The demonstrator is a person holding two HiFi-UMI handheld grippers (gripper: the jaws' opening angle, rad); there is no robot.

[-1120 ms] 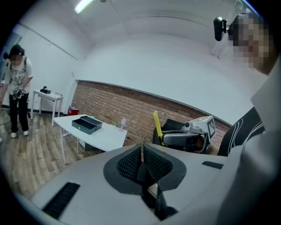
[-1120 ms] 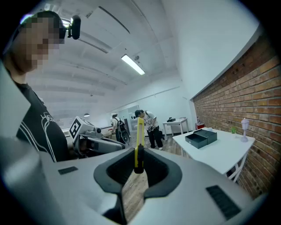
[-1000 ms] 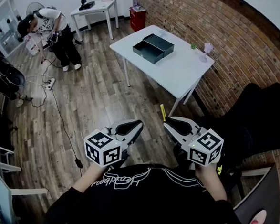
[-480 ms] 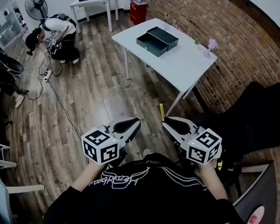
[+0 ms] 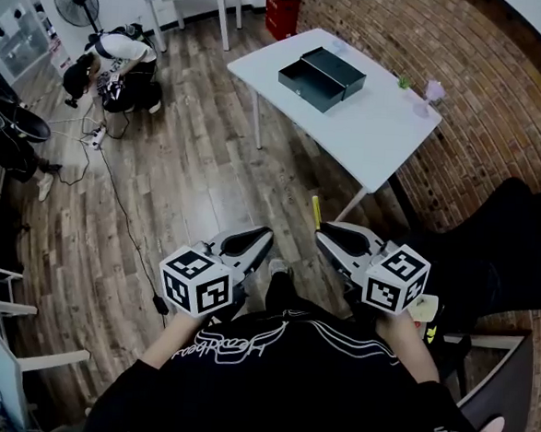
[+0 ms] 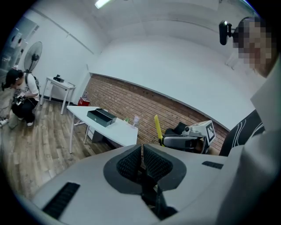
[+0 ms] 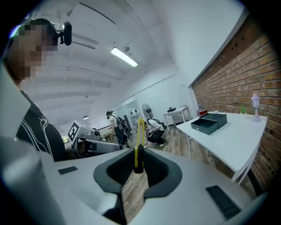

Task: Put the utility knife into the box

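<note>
Wood-plank floor [image 5: 190, 177] and a brick wall [image 5: 483, 87] surround a white table [image 5: 378, 135]. A dark open box [image 5: 322, 76] sits near the table's far end, toward the edge away from the wall. A person stands well apart from the table, holding both grippers close to the chest.

The right gripper [image 5: 329, 235] is clamped on the lower end of a yellow utility knife [image 5: 315, 211]. Most of the slim body sticks out beyond the pads. The left gripper [image 5: 250, 241] has its jaws together with nothing between them.

The likely risks:
- **Loose grip:** the pads pinch only a short stretch of the knife, so it may pivot or slide out on the walk over.
- **Box rim:** the knife's free end could catch the rim if lowered at a slant.
- **Trip hazard:** a cable [image 5: 126, 233] trails across the floor to the person's left.
</note>
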